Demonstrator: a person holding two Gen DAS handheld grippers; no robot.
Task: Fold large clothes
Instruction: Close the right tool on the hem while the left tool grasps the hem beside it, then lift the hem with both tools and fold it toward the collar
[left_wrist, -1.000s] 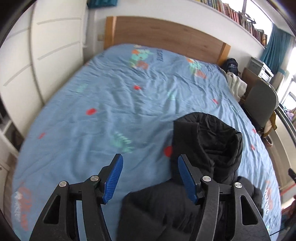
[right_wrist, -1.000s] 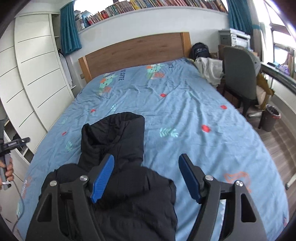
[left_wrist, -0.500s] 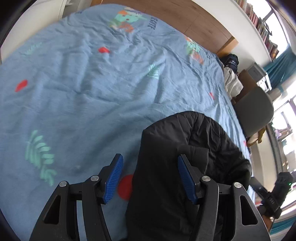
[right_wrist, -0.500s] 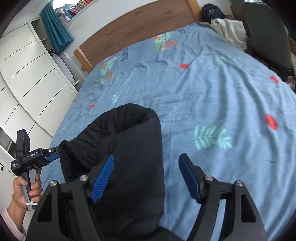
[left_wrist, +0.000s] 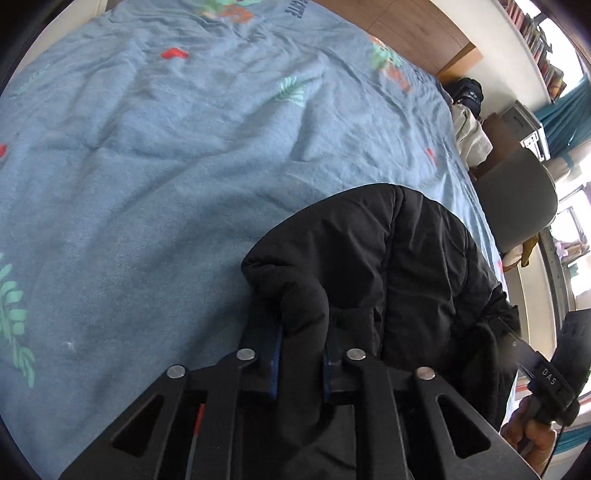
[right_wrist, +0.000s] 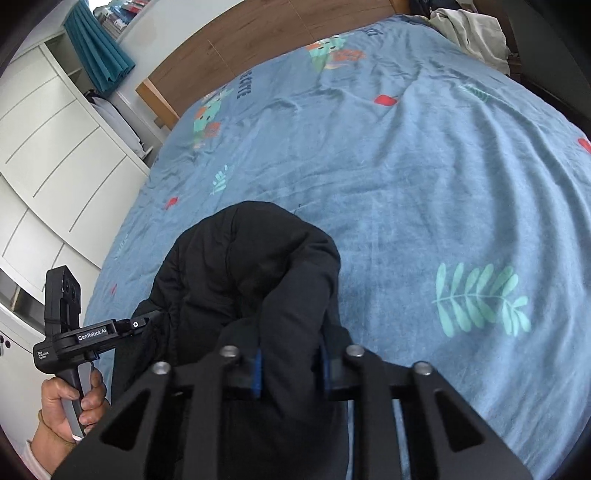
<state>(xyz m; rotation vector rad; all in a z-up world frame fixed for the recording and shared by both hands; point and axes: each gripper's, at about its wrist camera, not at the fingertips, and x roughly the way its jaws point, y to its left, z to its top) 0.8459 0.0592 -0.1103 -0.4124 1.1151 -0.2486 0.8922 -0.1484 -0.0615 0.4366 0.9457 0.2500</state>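
A: Left wrist view first. What does the left gripper (left_wrist: 301, 363) have?

B: Its jaws have just been closing, and a puffed fold of the black jacket (left_wrist: 388, 266) is pinched between the blue pads. The jacket lies on the blue bedspread (left_wrist: 166, 166), filling the frame from 3 to 6 o'clock. At 4 o'clock a hand (left_wrist: 532, 437) holds the other tool.

A: And the right wrist view?

B: Same story. The right gripper (right_wrist: 291, 373) has just been closing too, and it is clamped on a bunch of the jacket (right_wrist: 236, 266), which sits from centre toward 7 o'clock. The left hand (right_wrist: 70, 404) with its tool shows at 8 o'clock.

A: So which step is this?

B: Grasping, I'd say: both tools have taken hold of the hood end. Next probably calls for lifting both together and carrying the fabric evenly, so the padding doesn't slip out.
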